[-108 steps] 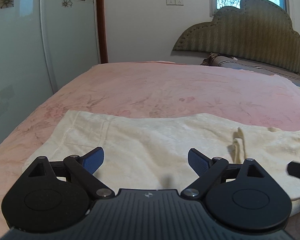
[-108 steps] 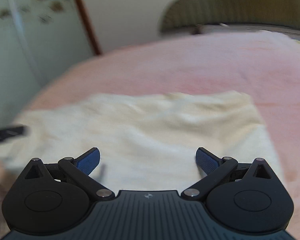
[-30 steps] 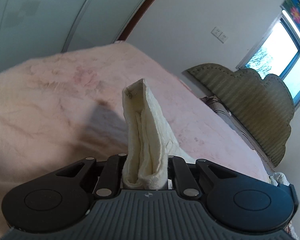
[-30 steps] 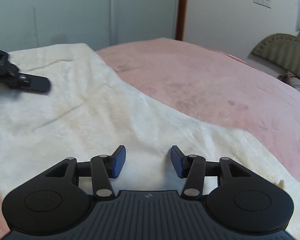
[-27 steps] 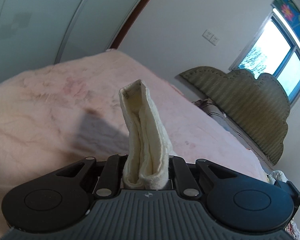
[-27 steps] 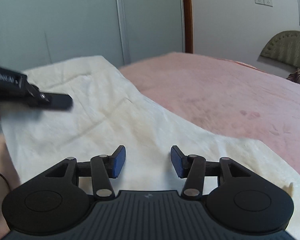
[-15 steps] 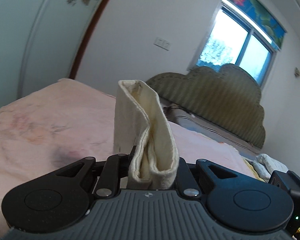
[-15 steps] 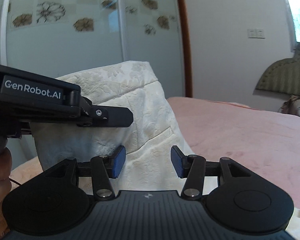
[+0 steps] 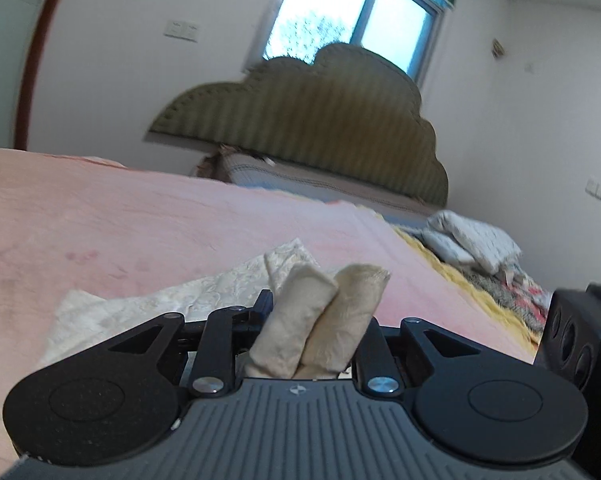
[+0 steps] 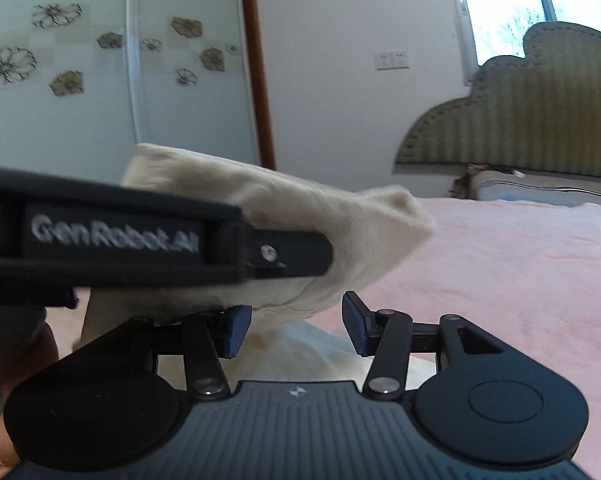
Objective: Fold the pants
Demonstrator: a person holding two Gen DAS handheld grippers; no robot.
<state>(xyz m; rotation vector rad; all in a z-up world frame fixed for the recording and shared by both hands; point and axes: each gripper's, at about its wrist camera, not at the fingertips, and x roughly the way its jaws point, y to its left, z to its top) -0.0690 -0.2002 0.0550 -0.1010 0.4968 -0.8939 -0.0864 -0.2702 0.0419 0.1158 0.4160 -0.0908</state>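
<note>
Cream pants (image 9: 316,320): one pair, two folds between jaws.

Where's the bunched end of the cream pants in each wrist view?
Left wrist: pants bottom centre, two folded layers between the left gripper's fingers.
Right wrist: pants left of centre, lifted, with the left gripper clamped across them.
Shared landmark: green scalloped headboard.

Quick count from my end: two grippers, my left gripper (image 9: 316,332) and my right gripper (image 10: 296,326). One pair of cream pants (image 10: 300,216), one pink bed (image 9: 140,220), one green headboard (image 9: 320,120), one window (image 9: 356,16) at 12 o'clock, one heap of bedding (image 9: 472,240) at 3 o'clock.
</note>
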